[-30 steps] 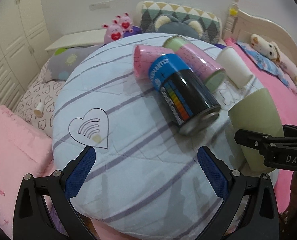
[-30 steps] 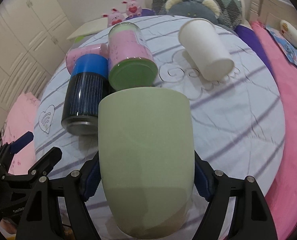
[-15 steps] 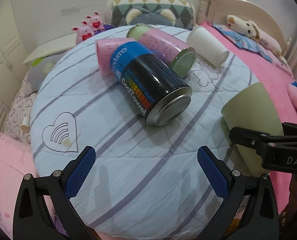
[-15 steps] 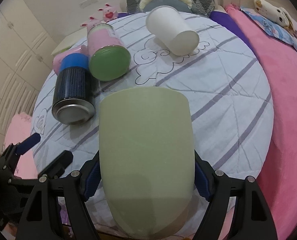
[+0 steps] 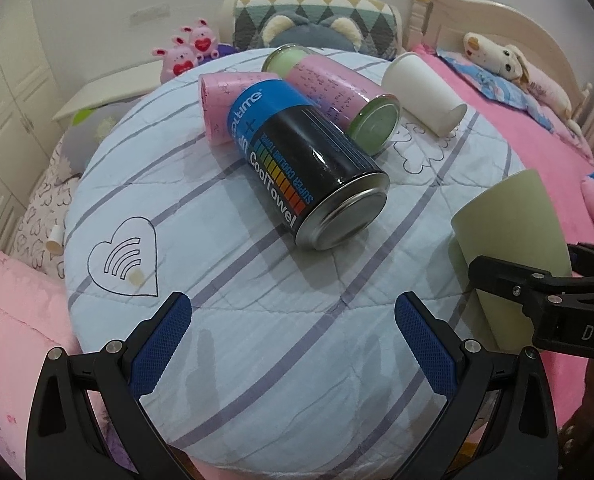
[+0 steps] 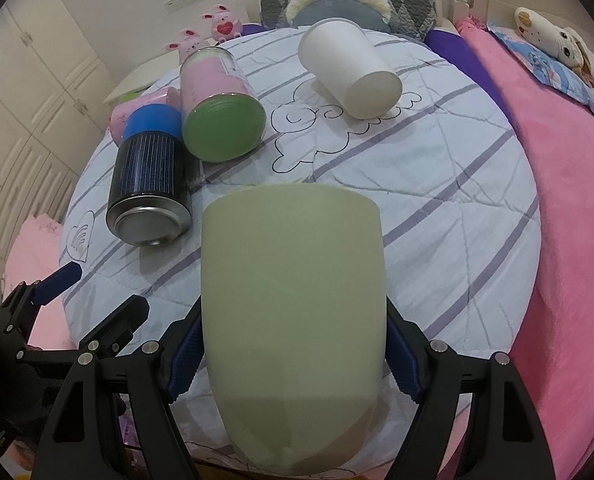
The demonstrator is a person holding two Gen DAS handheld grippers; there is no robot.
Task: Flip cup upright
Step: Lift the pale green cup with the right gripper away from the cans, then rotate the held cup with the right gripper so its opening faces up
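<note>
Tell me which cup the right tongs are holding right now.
The pale green cup, clamped between the right tongs. The white paper cup and the pink cup lie on their sides on the round cushion, untouched.

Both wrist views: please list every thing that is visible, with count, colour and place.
Green cup: 1, pale green, held over the near edge of the cushion.
Black can: 1, black with blue band, lying mid-cushion.
Pink canister: 1, pink with green lid, lying beside the can.
Pink cup: 1, pink, lying behind the can.
White cup: 1, white, lying at the far right.
Round cushion: 1, light blue with purple stripes, under all the containers.
Plush rabbits: 2, pink, behind the cushion.
Left gripper: 1, black with blue pads, open, empty.
Right gripper: 1, black with blue pads, shut on the green cup.
</note>
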